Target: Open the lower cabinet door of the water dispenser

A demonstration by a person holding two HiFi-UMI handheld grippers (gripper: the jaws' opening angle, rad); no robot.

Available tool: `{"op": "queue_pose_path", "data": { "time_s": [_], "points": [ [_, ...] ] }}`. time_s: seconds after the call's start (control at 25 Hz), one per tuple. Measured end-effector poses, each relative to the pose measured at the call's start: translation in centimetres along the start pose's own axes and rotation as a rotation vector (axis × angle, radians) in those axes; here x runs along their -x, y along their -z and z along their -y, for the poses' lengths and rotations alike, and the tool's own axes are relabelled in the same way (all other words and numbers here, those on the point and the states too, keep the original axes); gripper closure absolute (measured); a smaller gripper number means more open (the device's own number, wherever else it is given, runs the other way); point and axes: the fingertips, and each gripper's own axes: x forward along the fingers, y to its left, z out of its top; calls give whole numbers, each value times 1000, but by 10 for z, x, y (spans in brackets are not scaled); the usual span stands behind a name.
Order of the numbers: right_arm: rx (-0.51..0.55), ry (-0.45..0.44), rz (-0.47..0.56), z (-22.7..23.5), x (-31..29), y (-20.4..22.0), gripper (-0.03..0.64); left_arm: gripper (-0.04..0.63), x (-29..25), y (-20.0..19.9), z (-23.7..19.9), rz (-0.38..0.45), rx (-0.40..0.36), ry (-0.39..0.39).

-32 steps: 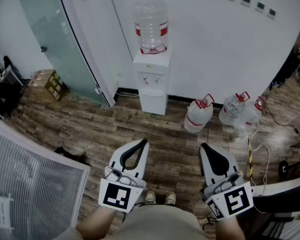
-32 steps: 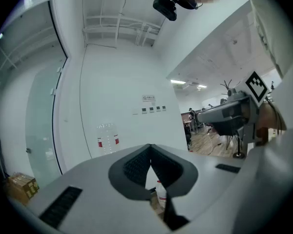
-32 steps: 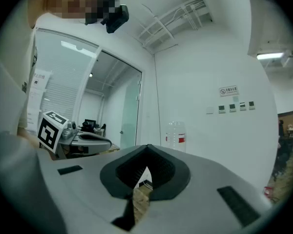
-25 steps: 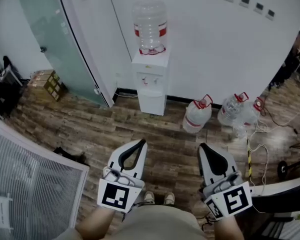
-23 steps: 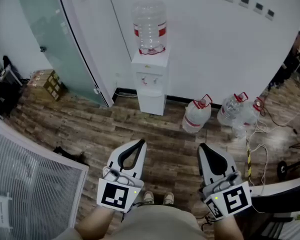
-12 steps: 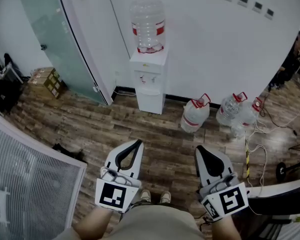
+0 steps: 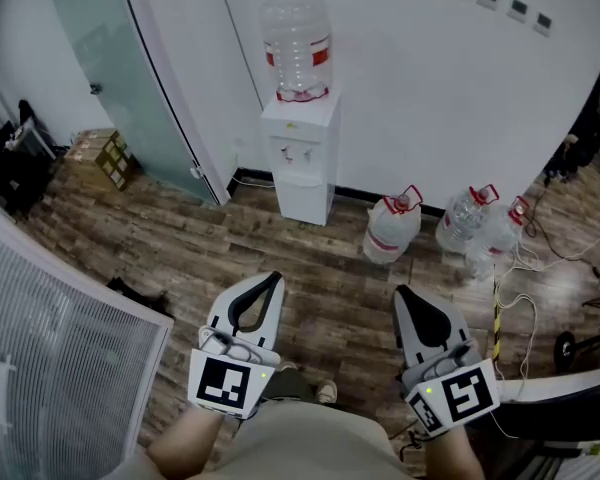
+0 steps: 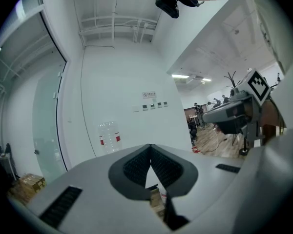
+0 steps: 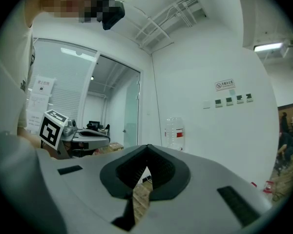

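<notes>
Far beyond left hand-held gripper (image 7: 272,279), dispenser (image 7: 302,158)

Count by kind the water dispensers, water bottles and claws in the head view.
White box-shaped water dispenser: 1
Clear plastic water bottles, one on the dispenser, three on the floor: 4
White hand-held claws, left and right: 2
Total: 7

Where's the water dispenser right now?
Head view, upper centre: the water dispenser stands against the white wall, just right of the glass door, with the spare water jugs on the floor to its right.
</notes>
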Motion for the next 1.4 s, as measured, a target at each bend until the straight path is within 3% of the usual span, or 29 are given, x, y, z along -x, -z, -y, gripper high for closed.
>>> {"op": "queue_pose_path", "data": {
  "time_s": [0.36, 0.56, 0.88, 1.4],
  "points": [
    [-26, -10, 1, 17, -18, 18, 611, 589, -27, 5, 9, 37, -69, 24],
    [-28, -14, -2, 30, -52, 25, 611, 589, -51, 18, -11, 29, -35, 20],
    [-36, -16, -45, 59, -132, 39, 611, 589, -111, 39, -65, 3, -16, 28],
    [-59, 25, -137, 106, -290, 47, 611, 589, -221, 64, -189, -24, 27, 51]
  ]
}}
